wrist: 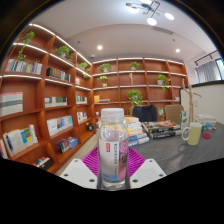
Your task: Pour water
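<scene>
A clear plastic water bottle [113, 145] with a white cap and a pale label stands upright between my fingers, lifted above the dark table [170, 150]. My gripper [112, 163] is shut on the bottle, its magenta pads [95, 162] pressing on both sides of the lower body. Water fills the bottle to near the neck. Beyond the fingers to the right, a pale green cup [193, 129] stands on the table.
Wooden bookshelves [45, 95] with books and potted plants line the left and back walls. Stacked books and boxes [160, 130] lie on the table behind the bottle. A window [208, 70] is at the far right.
</scene>
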A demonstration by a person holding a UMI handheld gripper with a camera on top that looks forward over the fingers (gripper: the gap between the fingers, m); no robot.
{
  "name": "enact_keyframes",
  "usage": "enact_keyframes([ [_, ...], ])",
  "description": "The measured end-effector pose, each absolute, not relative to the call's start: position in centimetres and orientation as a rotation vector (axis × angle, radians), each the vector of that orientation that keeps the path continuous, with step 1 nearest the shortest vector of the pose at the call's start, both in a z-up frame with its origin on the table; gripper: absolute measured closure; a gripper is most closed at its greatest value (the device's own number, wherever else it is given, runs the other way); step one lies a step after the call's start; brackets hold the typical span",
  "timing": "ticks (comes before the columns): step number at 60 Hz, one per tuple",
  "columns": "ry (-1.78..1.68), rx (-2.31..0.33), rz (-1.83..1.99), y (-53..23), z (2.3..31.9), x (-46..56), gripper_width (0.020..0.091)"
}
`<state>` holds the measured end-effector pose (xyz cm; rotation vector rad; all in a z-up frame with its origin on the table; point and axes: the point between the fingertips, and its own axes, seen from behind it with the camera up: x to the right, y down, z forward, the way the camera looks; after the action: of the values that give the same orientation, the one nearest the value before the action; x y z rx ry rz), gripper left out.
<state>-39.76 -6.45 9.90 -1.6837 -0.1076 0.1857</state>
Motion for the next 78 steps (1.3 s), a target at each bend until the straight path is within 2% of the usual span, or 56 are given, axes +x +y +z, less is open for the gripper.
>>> enact_keyframes([
  [6,-0.064,-1.718,0.188,-6.0,10.0,-37.6,0.0751],
  [15,0.134,-1.708,0.305,-3.7,12.3,-31.7,0.0751],
  [26,0.536,-1.570,0.681,1.2,16.3,-24.1,0.0750],
  [32,0.735,-1.476,0.888,4.8,17.0,-20.0,0.0751],
  [38,0.908,-1.393,1.052,8.2,16.6,-16.6,0.0751],
  [39,0.953,-1.384,1.087,7.2,17.4,-16.6,0.0751],
  [54,1.306,-1.091,1.415,10.7,16.8,-11.2,0.0751],
  [65,1.475,-0.788,1.639,10.6,18.4,-8.4,0.0753],
  [78,1.503,-0.813,1.643,11.0,17.4,-8.4,0.0752],
])
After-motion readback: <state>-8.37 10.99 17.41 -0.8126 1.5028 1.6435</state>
